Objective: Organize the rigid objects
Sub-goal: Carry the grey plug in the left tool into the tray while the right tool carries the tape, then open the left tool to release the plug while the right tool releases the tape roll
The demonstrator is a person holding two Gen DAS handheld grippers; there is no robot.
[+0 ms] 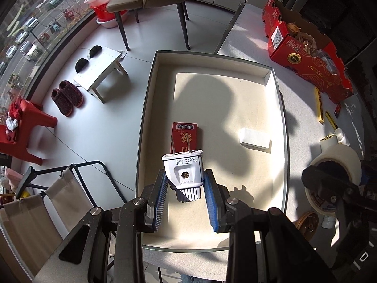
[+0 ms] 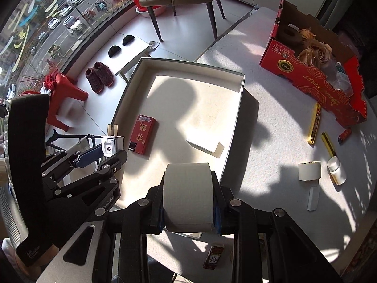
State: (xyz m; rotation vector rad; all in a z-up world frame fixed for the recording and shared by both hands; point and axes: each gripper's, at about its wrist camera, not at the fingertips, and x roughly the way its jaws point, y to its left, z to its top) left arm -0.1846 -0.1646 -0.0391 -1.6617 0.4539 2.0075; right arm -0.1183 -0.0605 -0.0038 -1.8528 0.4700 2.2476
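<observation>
Looking down the left gripper: jaws clamped on a white plug over the tray, prongs pointing away toward a red box; a white block lies apart. Right view: right gripper clamps a tape roll above the tray's near rim, axis running jaw to jaw.

Hard sunlight from the window throws sharp dark shadows; fisheye edges curve and darken.
</observation>
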